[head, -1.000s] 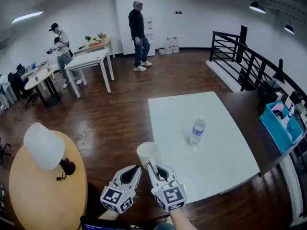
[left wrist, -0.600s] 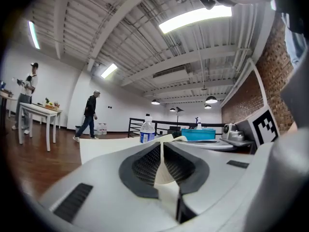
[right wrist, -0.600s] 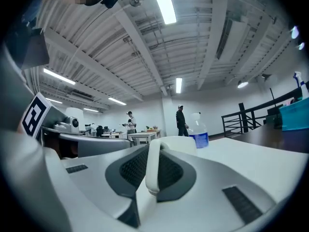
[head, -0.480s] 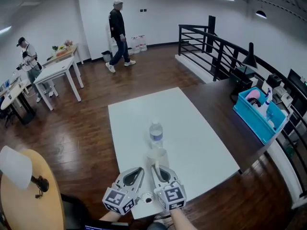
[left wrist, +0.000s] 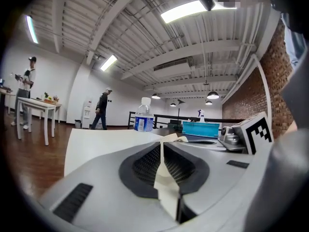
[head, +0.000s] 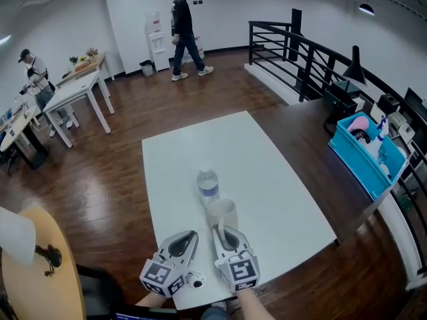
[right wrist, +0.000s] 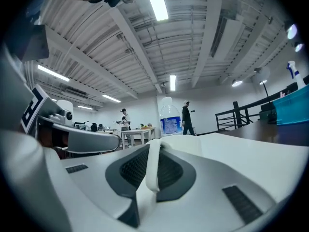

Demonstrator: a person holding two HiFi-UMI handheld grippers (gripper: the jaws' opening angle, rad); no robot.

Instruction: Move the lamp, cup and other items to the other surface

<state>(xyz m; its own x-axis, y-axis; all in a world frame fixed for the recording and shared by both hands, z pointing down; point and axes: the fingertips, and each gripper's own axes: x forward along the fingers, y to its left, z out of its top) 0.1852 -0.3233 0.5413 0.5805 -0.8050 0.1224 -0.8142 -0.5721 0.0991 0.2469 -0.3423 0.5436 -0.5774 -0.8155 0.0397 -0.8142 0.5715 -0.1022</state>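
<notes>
1. Right gripper (head: 220,231): the jaws are closed on the handle of the cup (head: 221,212). In the right gripper view the white handle is seen clamped between the dark pads, with the cup body just beyond the tips.

2. Left gripper (head: 189,235): it is held beside the right gripper, over the near edge of the white bench (head: 267,172). The jaws are brought together. A thin cream strip (left wrist: 163,163) is seen in the seam between them; what it is cannot be told.

3. Cup: it is located over the near part of the white bench, just in front of the bottle (head: 208,185). Whether the cup is resting on the bench or held just above it cannot be determined.

4. Bottle: it is stood upright on the white bench, near the middle, just beyond the cup.

5. Lamp (head: 15,237): it is located on the round wooden bench (head: 40,292) at the lower left, well apart from the white bench. Only the white shade and part of the dark base are shown at the frame edge.

6. Surroundings: a blue bin (head: 360,159) is placed on the dark counter to the right.
</notes>
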